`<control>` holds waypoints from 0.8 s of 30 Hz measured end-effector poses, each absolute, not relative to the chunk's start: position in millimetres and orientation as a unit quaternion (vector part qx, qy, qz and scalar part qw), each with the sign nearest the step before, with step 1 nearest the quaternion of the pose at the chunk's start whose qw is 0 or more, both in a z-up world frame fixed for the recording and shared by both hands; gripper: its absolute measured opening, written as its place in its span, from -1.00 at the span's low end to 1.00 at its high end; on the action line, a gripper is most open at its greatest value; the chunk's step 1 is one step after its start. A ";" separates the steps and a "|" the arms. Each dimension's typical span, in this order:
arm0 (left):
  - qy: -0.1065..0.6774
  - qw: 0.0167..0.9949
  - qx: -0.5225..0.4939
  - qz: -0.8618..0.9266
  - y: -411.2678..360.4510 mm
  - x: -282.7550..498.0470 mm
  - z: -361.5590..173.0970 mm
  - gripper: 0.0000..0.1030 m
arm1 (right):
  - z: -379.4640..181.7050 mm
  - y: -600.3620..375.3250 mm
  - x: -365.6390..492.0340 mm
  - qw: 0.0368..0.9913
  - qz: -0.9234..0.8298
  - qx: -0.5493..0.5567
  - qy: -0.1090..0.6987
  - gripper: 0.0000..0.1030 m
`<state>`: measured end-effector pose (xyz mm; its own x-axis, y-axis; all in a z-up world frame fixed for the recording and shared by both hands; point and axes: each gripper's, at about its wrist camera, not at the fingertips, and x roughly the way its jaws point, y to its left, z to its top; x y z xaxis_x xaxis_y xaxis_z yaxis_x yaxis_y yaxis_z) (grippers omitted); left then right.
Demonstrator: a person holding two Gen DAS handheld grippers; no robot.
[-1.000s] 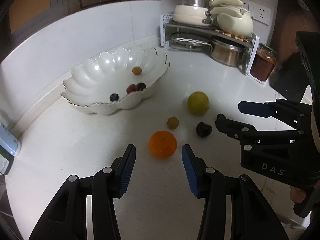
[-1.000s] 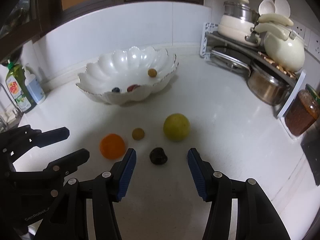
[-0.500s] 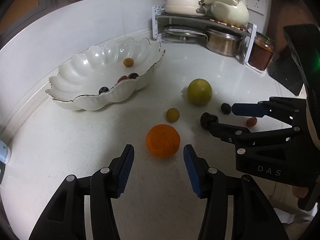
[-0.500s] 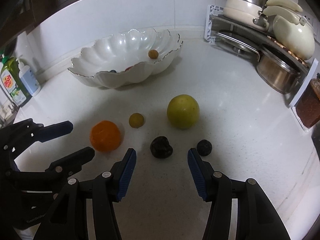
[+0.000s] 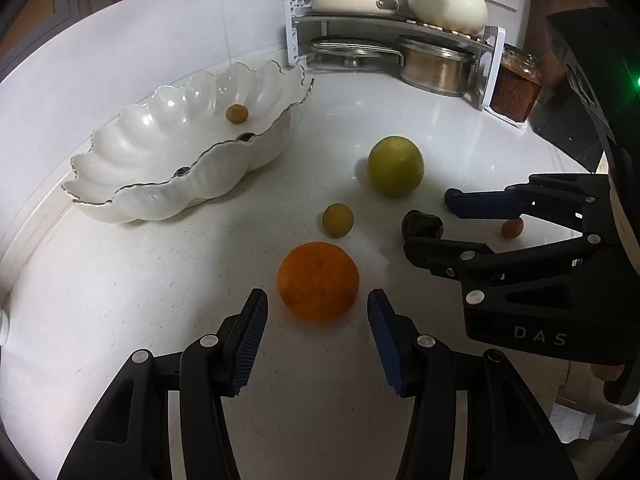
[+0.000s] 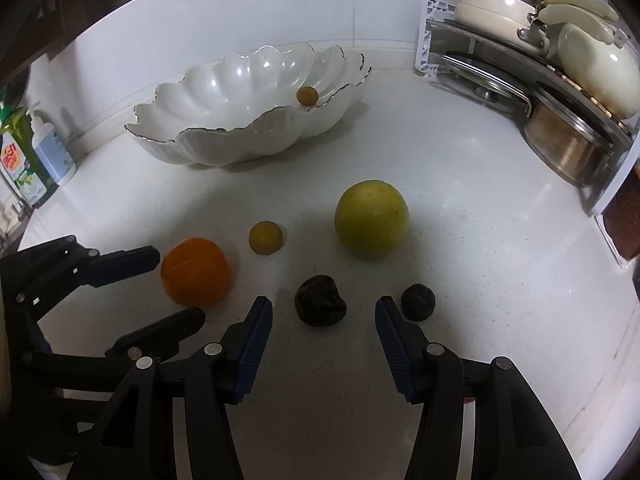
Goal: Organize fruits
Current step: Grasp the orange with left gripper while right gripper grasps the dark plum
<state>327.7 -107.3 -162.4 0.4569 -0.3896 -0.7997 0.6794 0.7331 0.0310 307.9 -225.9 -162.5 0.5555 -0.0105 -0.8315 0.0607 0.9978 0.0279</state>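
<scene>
White speckled countertop [image 6: 460,184] runs back to a tiled wall. From my seat, left to right: a scalloped white bowl [image 5: 160,200] holding a small yellow fruit [image 5: 237,113]; my left gripper [image 5: 316,320], spread wide and empty, framing the orange [image 5: 318,281]; my right gripper [image 6: 324,322], equally wide and empty, bracketing a dark wrinkled fruit [image 6: 320,299], possibly a passionfruit; a green citrus [image 6: 371,218] sits beyond.

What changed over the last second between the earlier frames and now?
Both grippers came down and forward. The left gripper now stands open just short of the orange; the right gripper stands open before the dark wrinkled fruit. Nothing was gripped or released. The fruits on the counter and the scalloped bowl with its contents did not move.
</scene>
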 end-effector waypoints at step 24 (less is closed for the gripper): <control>0.420 0.829 0.182 -0.320 -119.5 339.1 -172.3 -0.02 | -174.7 -230.0 321.1 0.876 -0.005 0.038 0.481 -0.17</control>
